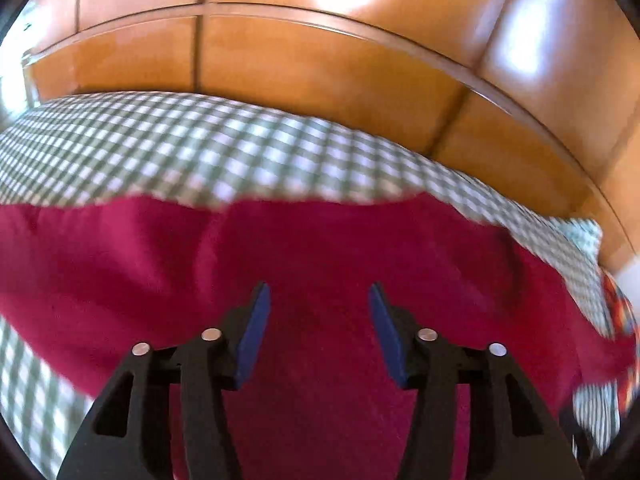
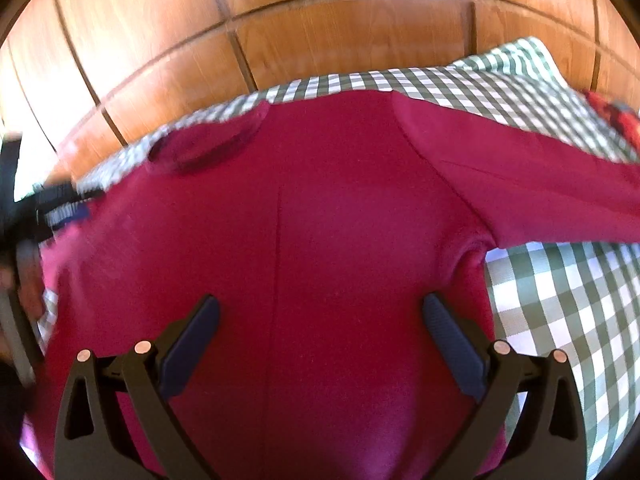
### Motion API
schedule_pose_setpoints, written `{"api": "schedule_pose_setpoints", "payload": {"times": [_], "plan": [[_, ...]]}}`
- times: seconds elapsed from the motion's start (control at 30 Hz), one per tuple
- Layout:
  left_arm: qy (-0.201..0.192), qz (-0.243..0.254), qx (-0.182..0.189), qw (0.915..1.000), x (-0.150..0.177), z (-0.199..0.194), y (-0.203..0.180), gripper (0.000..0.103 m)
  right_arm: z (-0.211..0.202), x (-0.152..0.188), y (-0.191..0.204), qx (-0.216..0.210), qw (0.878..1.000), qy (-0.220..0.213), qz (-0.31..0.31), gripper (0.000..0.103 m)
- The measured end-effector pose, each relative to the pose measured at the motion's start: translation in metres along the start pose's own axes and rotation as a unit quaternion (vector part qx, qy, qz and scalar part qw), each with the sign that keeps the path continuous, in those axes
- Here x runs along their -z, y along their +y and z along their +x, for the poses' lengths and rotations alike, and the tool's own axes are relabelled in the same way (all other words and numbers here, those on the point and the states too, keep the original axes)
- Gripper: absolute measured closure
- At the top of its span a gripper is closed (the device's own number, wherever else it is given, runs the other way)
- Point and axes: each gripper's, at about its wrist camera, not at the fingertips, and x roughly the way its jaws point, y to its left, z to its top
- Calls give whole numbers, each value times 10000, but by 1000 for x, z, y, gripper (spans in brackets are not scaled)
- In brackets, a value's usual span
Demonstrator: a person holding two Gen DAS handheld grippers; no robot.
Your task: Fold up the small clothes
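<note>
Left gripper [image 1: 319, 300]: spread, nothing between the blue pads, hovering over the red garment [image 1: 280, 248]. Right gripper [image 2: 320, 312]: spread wider, likewise empty, above the garment's body near the armpit. Garment spread flat, neckline [image 2: 208, 148] away from the camera, one sleeve [image 2: 540, 184] stretched sideways on the green-checked cloth [image 2: 560, 300]. Best to pinch a single layer at the sleeve seam, lift low, fold inward, avoid snagging the checked cloth beneath.

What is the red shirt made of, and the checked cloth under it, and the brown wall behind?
Red shirt: probably soft knit cotton; matte, with seams and gentle creases.
Checked cloth: looks like woven fabric, green and white squares, not shiny.
Brown wall: seems to be varnished wood panels; grain shows and light glares off it.
</note>
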Motion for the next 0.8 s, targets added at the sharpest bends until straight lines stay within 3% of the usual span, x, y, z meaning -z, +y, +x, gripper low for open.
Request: {"api": "schedule_pose_setpoints", "payload": {"times": [0.07, 0.1, 0.2, 0.27, 0.37, 0.4, 0.5, 0.63, 0.7, 0.77, 0.8], "plan": [[-37, 264, 85, 9996, 18, -10, -12, 48, -17, -6, -18, -180, 9989, -133, 410, 4], [-69, 433, 68, 9990, 31, -13, -17, 40, -34, -10, -37, -246, 9965, -346, 722, 5], [-47, 740, 28, 9972, 52, -10, -24, 30, -74, -15, -103, 16, 9837, -796, 1614, 12], [120, 743, -84, 9971, 56, 4, -21, 26, -95, -12, -154, 474, 9689, -1002, 2213, 26], [184, 581, 165, 9980, 60, 12, -18, 14, -120, -1, -245, 1035, 9297, -1140, 3347, 38], [204, 677, 217, 9973, 62, 15, -22, 8, -123, 1, -263, 1091, 9217, -1141, 3544, 38], [251, 898, 64, 9956, 64, 19, -31, 4, -122, -1, -306, 1094, 9031, -1142, 3992, 46], [267, 856, 108, 9959, 63, 20, -29, 4, -115, -21, -317, 1054, 9016, -1242, 4008, 49], [267, 858, 112, 9959, 62, 21, -29, 4, -110, -30, -321, 1185, 8997, -1261, 4007, 67], [263, 852, 117, 9959, 63, 19, -28, 4, -106, -39, -321, 1279, 9009, -1253, 3954, 94], [265, 844, 132, 9960, 63, 18, -28, 4, -107, -44, -319, 1297, 9031, -1270, 3892, 96]]}}
